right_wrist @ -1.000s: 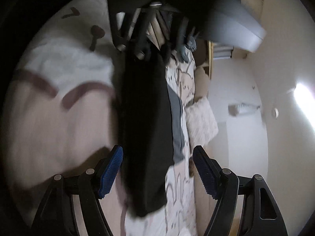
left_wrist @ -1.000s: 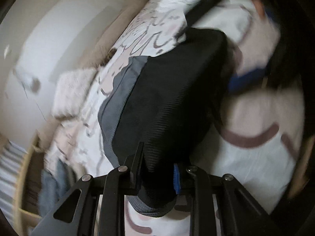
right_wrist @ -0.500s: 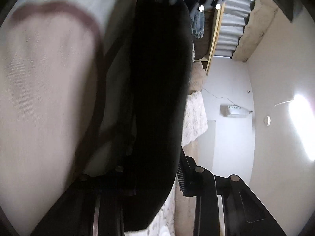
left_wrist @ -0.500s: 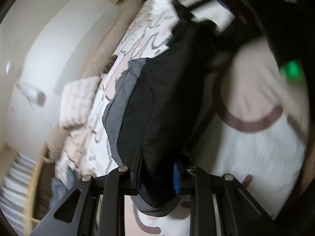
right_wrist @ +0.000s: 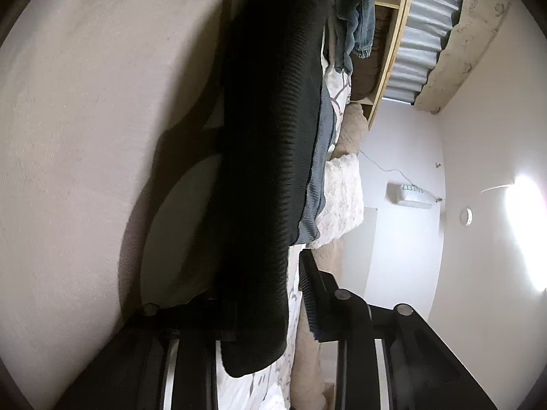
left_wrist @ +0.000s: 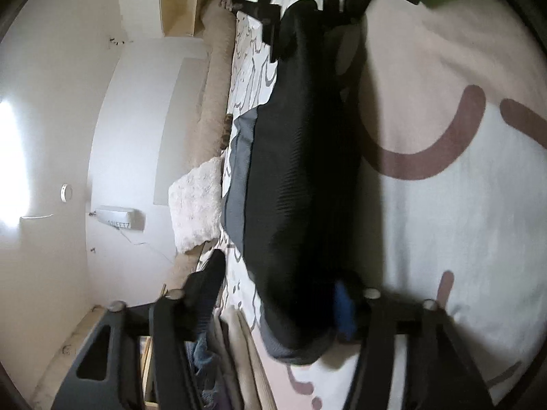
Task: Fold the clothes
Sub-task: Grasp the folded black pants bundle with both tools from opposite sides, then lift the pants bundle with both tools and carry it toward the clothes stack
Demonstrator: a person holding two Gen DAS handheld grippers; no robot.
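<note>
Black ribbed garment (left_wrist: 301, 184), grey lining showing along one edge, stretched over the patterned bed cover (left_wrist: 461, 205) between both grippers. Left gripper (left_wrist: 277, 304): fingers spread wide, cloth lying between them. Right gripper (right_wrist: 266, 311): clenched on the garment's other end. Fluffy white pillow (left_wrist: 196, 205) alongside; white wall (left_wrist: 102, 102) beyond.

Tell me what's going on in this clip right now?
A person is folding a black garment over a patterned bed cover, holding one end in each pair of tongs. The left tongs look wide open, with the cloth against the blue-padded finger only, so that grip looks loose. The right tongs have cloth between their fingers, with a gap on one side; a firm clamp can't be confirmed. A grey garment lies beneath.
</note>
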